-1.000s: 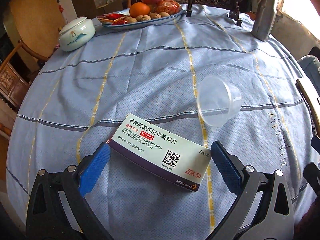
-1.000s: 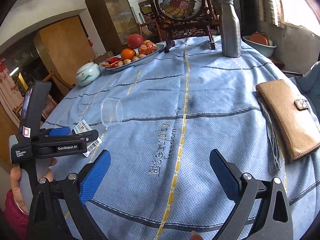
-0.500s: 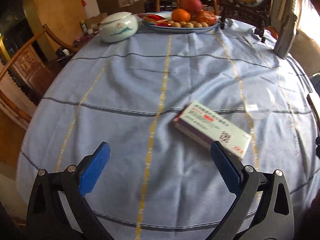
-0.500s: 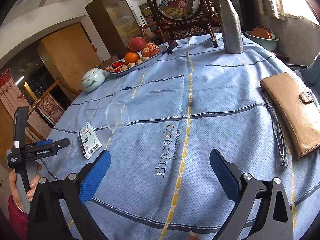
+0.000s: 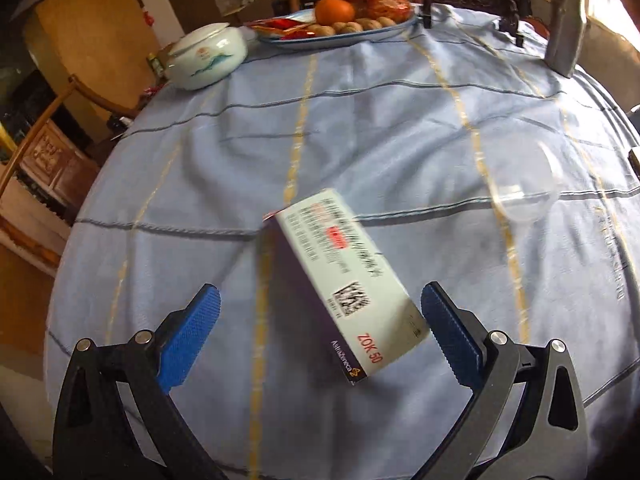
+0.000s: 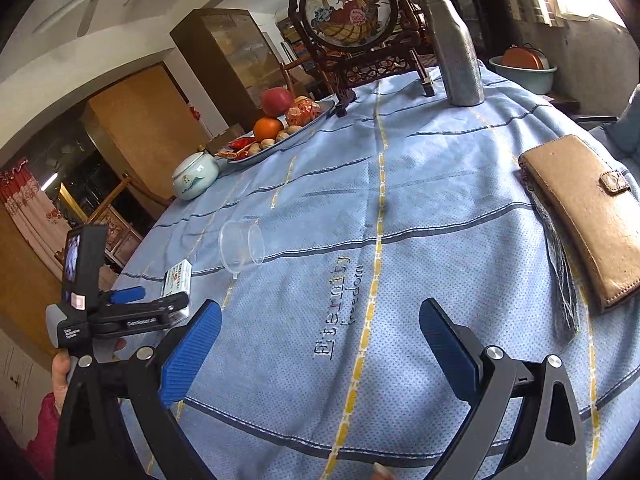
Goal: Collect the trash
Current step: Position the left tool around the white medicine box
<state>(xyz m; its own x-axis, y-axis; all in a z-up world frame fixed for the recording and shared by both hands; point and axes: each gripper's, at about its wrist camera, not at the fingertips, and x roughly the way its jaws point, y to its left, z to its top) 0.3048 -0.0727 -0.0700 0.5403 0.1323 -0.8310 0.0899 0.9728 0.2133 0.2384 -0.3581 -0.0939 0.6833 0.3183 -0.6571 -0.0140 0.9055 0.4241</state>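
Tablecloth (image 5: pixel 380 128) pale blue, yellow and dark stripes; medicine box (image 5: pixel 344 276) white-purple; wallet (image 6: pixel 588 216) tan.

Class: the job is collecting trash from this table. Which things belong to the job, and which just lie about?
Job: medicine box, clear plastic cup, left gripper.
Lying about: wallet, metal bottle, fruit plate, lidded bowl.

On the table (image 6: pixel 420 208) the box (image 5: pixel 344 280) lies near the front edge between the left tool's (image 5: pixel 316 324) spread fingers, the cup (image 6: pixel 242 246) on its side just right of it, the wallet (image 6: pixel 584 216) far right, and the jar (image 6: pixel 195 175), fruit tray (image 6: pixel 280 136) and bottle (image 6: pixel 454 46) behind.
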